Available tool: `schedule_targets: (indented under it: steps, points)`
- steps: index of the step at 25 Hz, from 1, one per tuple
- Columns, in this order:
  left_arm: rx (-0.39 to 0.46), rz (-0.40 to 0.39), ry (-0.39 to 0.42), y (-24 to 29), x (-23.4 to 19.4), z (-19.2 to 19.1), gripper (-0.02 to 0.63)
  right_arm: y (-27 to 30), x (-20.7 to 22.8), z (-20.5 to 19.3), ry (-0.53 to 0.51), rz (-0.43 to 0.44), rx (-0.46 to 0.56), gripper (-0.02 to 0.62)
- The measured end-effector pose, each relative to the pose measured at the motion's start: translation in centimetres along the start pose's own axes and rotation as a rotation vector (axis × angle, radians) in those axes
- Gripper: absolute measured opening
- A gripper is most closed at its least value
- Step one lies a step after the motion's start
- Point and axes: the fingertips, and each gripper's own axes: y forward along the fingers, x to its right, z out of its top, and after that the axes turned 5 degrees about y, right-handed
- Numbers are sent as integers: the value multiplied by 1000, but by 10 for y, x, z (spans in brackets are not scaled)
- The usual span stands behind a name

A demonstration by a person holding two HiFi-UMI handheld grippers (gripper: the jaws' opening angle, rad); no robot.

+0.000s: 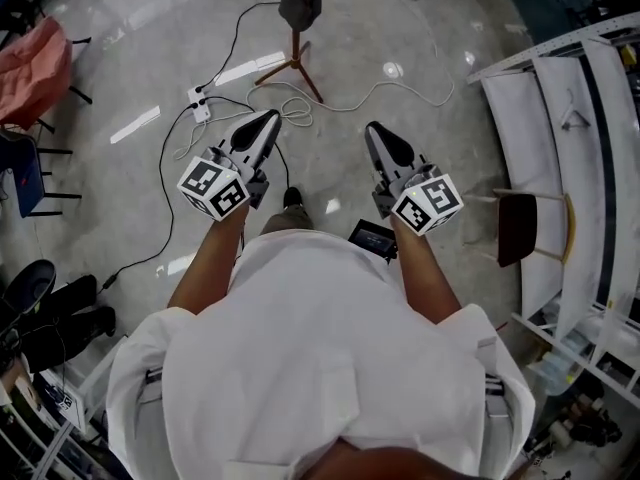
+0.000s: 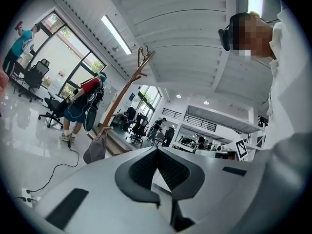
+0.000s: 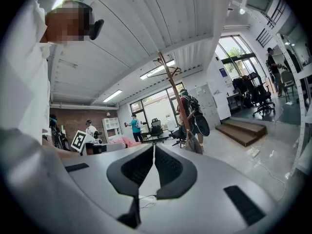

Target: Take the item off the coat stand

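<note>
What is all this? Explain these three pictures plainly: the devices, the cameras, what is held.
There is no robot here. A person in a white shirt holds a two-jaw gripper in each hand. The top-down picture comes from a camera on their head. It shows the left gripper and the right gripper, each carrying a marker cube. The other two pictures come from cameras riding on the grippers and looking along their jaws. Both pairs of jaws are shut and hold nothing. Ahead on the floor stands a wooden coat stand with a grey bag hanging on it. Cables and a power strip lie nearby.
</note>
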Motion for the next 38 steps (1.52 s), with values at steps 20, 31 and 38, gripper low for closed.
schedule_targets:
  steps: [20, 31, 38]
  points:
    - [4, 192, -34, 156, -119, 17, 14, 136, 154, 63, 22, 165, -47, 26]
    - [52, 425, -25, 240, -155, 29, 15, 215, 249, 104, -71, 370, -119, 28]
    - [23, 495, -51, 250, -180, 12, 21, 264, 255, 81, -76, 496, -220, 106]
